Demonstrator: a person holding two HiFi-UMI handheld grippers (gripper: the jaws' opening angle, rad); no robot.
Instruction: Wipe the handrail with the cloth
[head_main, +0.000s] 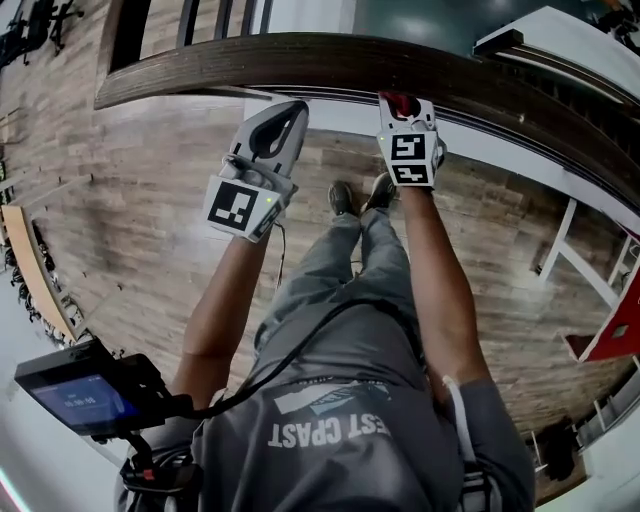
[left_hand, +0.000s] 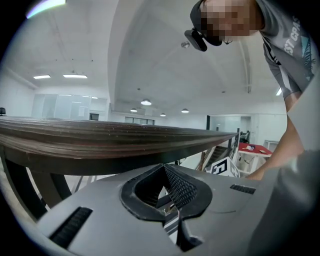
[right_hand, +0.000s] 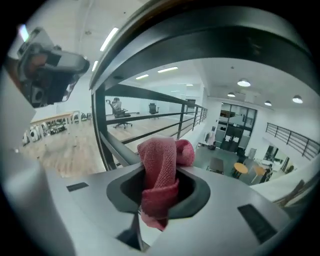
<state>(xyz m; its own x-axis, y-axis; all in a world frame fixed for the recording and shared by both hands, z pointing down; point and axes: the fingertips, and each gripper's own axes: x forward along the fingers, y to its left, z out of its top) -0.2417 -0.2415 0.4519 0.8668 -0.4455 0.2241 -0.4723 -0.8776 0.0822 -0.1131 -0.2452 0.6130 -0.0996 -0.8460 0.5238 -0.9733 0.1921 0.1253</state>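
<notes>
Got the handrail (head_main: 300, 60) running crosswise just past both sets of tips, long axis side to side, curving off to the right. Got the red cloth (right_hand: 159, 170) pinched tight in the right gripper (head_main: 405, 108), bunched up above the jaws and tucked right up at the rail's near lower edge. Can't say for sure about actual contact. Probably calls for sliding sideways along the wood rather than pushing forward. Found the left gripper (head_main: 295, 108) closed up with nothing in it, just under the rail and off to the right one's left, so likely the spare here. For writing: can read "EST C" and "AST" on the grey shirt (head_main: 340, 430), plus square black-and-white markers on both cubes. Can't read the little screen (head_main: 75, 400) back behind the left arm.
</notes>
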